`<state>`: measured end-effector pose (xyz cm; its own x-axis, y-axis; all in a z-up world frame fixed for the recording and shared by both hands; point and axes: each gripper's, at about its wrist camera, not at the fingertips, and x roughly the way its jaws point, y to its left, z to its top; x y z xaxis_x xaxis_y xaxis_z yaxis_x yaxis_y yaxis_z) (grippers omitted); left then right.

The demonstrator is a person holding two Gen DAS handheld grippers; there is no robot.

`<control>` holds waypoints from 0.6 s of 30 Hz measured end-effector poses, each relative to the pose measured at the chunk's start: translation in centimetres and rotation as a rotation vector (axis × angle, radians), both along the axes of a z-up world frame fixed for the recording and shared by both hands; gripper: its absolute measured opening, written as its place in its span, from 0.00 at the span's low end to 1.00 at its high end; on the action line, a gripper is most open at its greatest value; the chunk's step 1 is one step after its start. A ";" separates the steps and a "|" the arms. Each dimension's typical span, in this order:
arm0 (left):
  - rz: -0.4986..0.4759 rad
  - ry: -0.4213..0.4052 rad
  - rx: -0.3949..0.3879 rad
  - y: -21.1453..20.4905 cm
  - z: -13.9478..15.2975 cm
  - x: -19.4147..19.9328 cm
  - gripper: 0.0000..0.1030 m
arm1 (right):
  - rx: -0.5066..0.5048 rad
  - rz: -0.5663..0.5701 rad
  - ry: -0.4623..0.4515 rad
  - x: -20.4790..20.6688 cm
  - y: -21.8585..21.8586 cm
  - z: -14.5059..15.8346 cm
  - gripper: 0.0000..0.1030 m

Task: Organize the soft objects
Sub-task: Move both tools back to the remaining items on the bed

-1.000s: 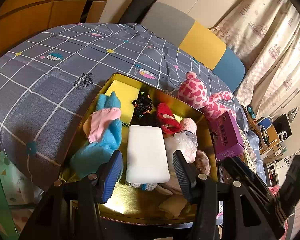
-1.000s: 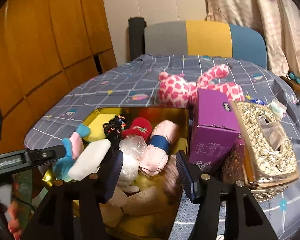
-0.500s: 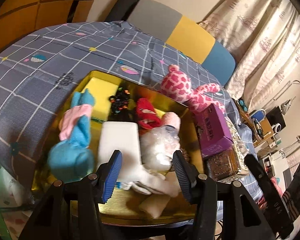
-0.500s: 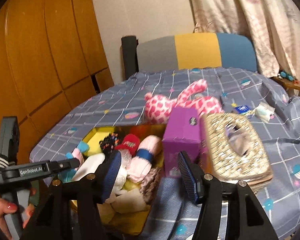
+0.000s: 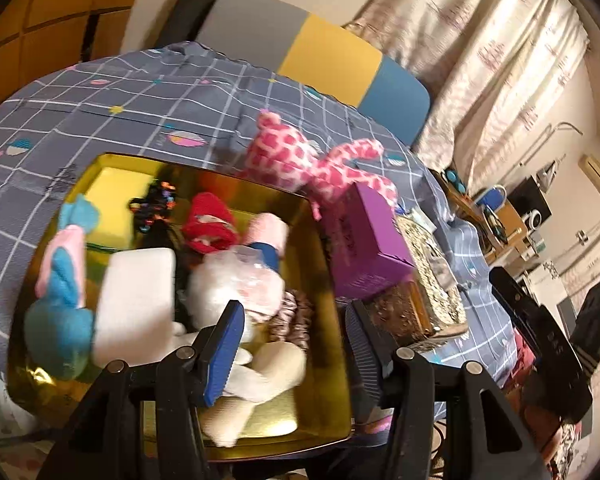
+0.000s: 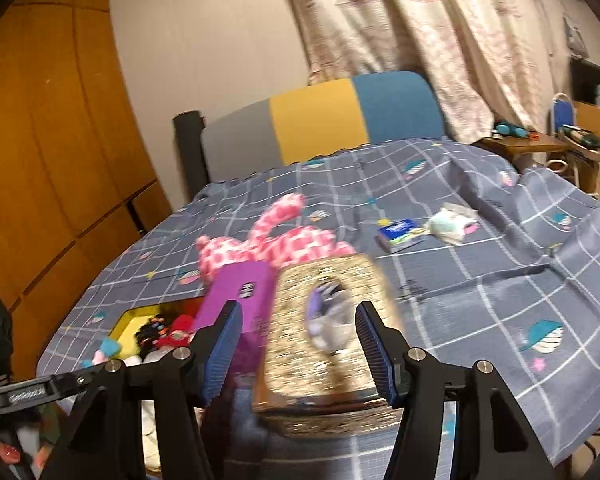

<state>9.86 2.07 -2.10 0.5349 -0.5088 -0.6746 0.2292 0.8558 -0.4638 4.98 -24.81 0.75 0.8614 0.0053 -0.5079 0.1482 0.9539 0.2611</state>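
A gold tray (image 5: pixel 320 248) on the bed holds several soft things: a white sponge (image 5: pixel 136 300), a blue and pink plush (image 5: pixel 60 292), a red sock (image 5: pixel 210 224), a pink rolled sock (image 5: pixel 266 232), a clear plastic bag (image 5: pixel 236 280) and cream socks (image 5: pixel 260 372). My left gripper (image 5: pixel 294 348) is open and empty above the tray's near end. My right gripper (image 6: pixel 298 354) is open and empty above the gold tissue box (image 6: pixel 328 344). A pink spotted plush (image 5: pixel 300 156) lies beyond the tray; it also shows in the right wrist view (image 6: pixel 272 240).
A purple box (image 5: pixel 364 244) stands between tray and tissue box (image 5: pixel 428 280). A blue tissue pack (image 6: pixel 398 234) and a pale pouch (image 6: pixel 452 222) lie farther on the grey checked bedspread (image 6: pixel 480 280). A headboard, curtains and a cluttered side table stand behind.
Both grippers have pulled back and swung right. The left view shifted from the sponge toward the tray's right side. The right view rose from the tray to over the tissue box.
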 end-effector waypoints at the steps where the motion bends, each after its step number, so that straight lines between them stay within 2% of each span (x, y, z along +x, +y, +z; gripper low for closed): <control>1: -0.010 0.001 0.004 -0.4 0.1 0.0 0.52 | 0.003 -0.014 0.002 0.0 -0.7 -0.1 0.58; 7: -0.085 -0.012 0.021 -3.4 1.5 0.2 0.52 | 0.050 -0.129 0.033 -0.2 -5.5 -1.5 0.58; 14: -0.191 -0.058 0.053 -8.0 4.9 1.3 0.52 | 0.095 -0.220 0.107 1.0 -10.7 -4.3 0.60; 18: -0.263 -0.059 0.062 -11.7 7.5 3.4 0.52 | 0.131 -0.265 0.122 1.5 -13.4 -5.6 0.60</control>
<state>13.23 -9.67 5.36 0.4287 -0.5943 -0.6805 0.4724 0.7895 -0.3918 6.44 -38.21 -4.89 0.7741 -0.1390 -0.6176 0.4249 0.8373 0.3441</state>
